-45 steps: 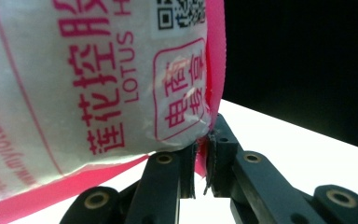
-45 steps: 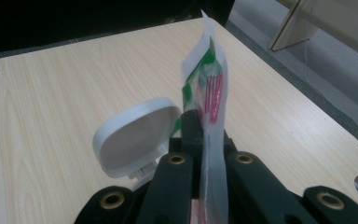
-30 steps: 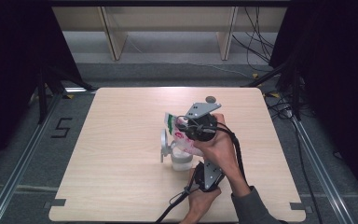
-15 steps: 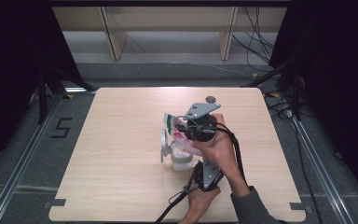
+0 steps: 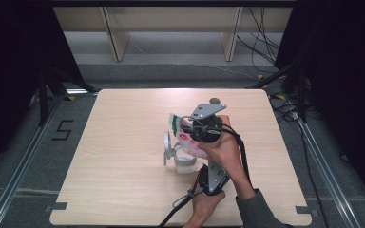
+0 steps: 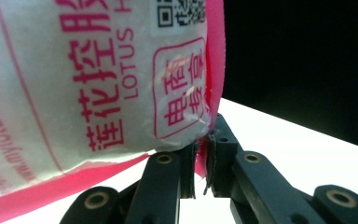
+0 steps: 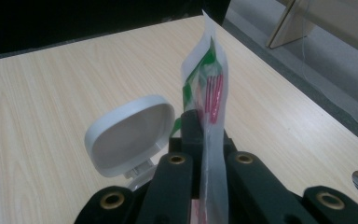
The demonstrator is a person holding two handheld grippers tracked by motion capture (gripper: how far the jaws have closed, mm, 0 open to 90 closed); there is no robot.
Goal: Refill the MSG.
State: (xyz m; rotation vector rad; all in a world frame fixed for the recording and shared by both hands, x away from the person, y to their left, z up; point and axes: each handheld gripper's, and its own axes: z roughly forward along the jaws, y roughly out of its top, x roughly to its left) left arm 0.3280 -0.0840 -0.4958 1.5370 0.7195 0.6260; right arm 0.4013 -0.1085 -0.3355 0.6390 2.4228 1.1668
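Wooden table (image 5: 123, 190) seen from above, with both hands near its front middle. Right gripper (image 5: 197, 130), topped by a grey three-cornered plate, held over a white and pink bag (image 5: 190, 145) and clamped on that bag's upper edge; in the right gripper view, jaws pressed together on the thin sealed edge of the bag (image 7: 209, 140), which stands upright between them with green and red print near the top. Left gripper (image 5: 212, 176) lower in the high view, nearer the table's front edge, pointing toward the bag from below; in the left gripper view, jaws nearly closed and pinching the pink bottom corner of the bag (image 6: 98, 84), whose white face with pink lettering and a square code rises above them. Bag thus held between both grippers, lifted above the tabletop, directly over a small white container (image 5: 184, 164). Container standing on the table with its hinged lid (image 5: 167, 147) flipped open to the left; the same lid (image 7: 130, 135) shown in the right gripper view, tilted up just beside the jaws, inner side facing the camera. Black cables trailing from both grippers toward the front edge.
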